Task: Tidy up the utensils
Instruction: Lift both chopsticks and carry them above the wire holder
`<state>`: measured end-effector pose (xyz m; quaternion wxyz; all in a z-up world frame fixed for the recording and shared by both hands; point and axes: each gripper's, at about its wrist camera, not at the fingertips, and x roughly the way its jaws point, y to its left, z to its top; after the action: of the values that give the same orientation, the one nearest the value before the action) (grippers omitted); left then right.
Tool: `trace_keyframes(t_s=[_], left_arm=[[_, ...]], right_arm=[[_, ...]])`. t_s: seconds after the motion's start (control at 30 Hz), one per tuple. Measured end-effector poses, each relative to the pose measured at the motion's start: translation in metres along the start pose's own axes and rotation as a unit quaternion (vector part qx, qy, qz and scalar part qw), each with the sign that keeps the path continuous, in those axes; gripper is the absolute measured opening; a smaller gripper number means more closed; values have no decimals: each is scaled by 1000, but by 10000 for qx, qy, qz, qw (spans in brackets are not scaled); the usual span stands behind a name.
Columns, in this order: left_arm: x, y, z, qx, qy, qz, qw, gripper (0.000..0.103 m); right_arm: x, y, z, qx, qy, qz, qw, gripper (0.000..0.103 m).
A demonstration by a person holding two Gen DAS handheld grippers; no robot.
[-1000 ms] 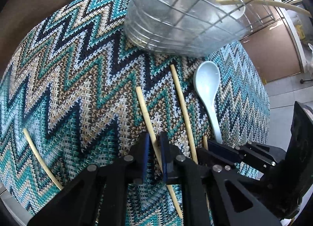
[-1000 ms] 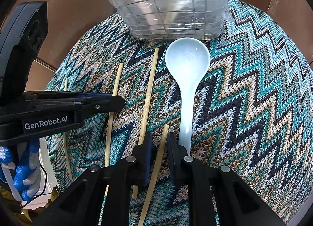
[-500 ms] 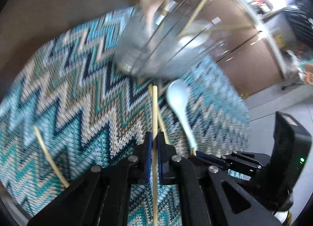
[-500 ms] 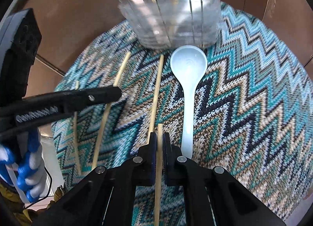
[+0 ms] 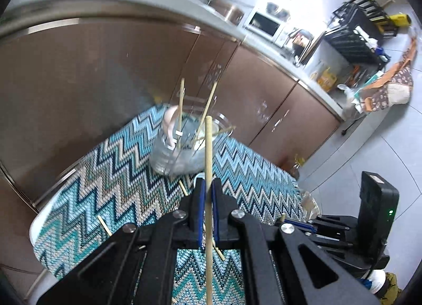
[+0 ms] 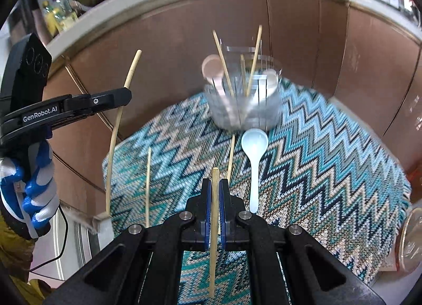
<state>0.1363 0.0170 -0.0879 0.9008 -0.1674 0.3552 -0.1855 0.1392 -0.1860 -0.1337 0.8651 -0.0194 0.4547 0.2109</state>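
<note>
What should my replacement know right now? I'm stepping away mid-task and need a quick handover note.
Left hand-held gripper: shut on a pale wooden chopstick, off the mat.
Right hand-held gripper: shut on another wooden chopstick, also lifted.
Clear wire-framed utensil holder stands at the far end of the teal zigzag knitted mat; it already holds several chopsticks and a pink spoon.
Left to do: drop both held chopsticks in, then the pale blue plastic spoon and loose chopsticks on the mat.

bright even daylight, motion blur mid-frame, heavy fisheye bending at dark edges.
</note>
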Motion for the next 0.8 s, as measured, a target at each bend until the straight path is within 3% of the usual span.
trace_keyframes(t_s=[0.43,0.8], left_arm=[[-72,-21,10,275,-741,-17,9969,5],[-82,-31,25,519,-1118,45,9924,5]], right_arm=[[-80,36,1,-175,-1056,-183,9941,6],[-105,42,27,-215,-1782,-102,9837,6]])
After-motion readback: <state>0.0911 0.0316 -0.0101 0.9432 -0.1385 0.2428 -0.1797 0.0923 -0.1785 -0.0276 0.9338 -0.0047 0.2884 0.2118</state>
